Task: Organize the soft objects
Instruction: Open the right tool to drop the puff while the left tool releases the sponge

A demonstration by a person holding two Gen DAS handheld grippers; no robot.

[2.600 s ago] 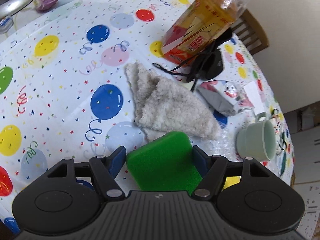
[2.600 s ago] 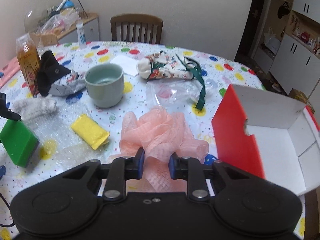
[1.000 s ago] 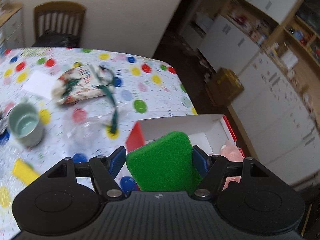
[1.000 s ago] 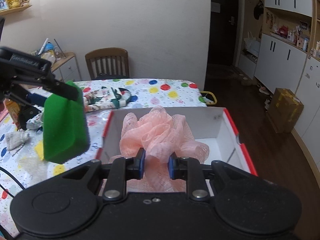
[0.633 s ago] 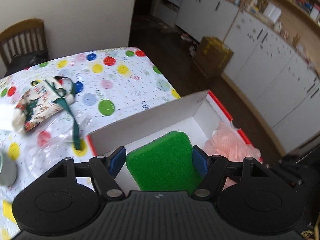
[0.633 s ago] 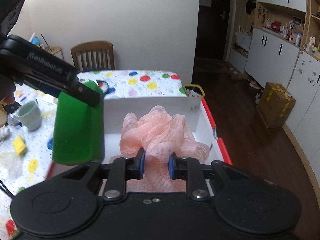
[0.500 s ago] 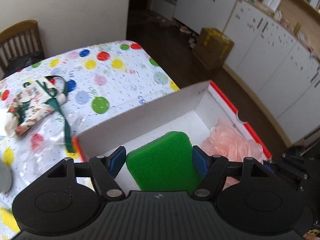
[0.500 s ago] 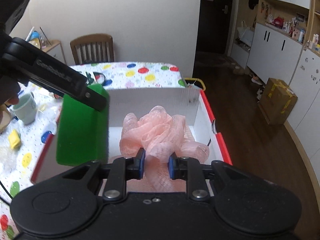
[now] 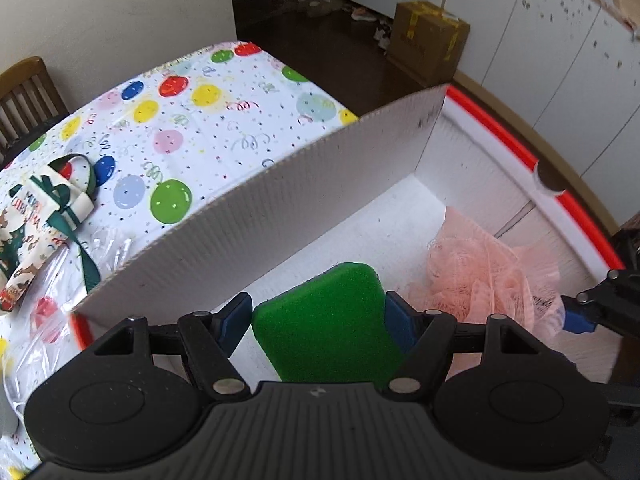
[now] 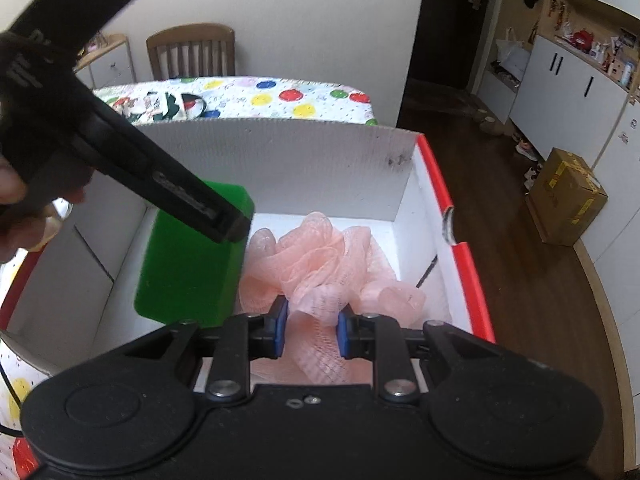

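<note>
My left gripper (image 9: 320,320) is shut on a green sponge (image 9: 324,324) and holds it inside the white box with red rim (image 9: 280,204), near its left side. The sponge also shows in the right wrist view (image 10: 188,264), with the left gripper's arm crossing above it. My right gripper (image 10: 312,332) is shut on a pink mesh bath pouf (image 10: 320,264) and holds it low inside the same box (image 10: 300,160), to the right of the sponge. The pouf also shows in the left wrist view (image 9: 480,272).
The box stands at the table's edge, on a balloon-print tablecloth (image 9: 200,120). A Christmas-print pouch with green ribbon (image 9: 36,216) and a clear plastic bag (image 9: 52,280) lie left of the box. A chair (image 10: 192,52) stands behind the table. A cardboard carton (image 10: 568,200) sits on the floor.
Both grippers have moved down and deeper into the box with their loads. The sponge and the pouf now sit side by side inside the box walls.
</note>
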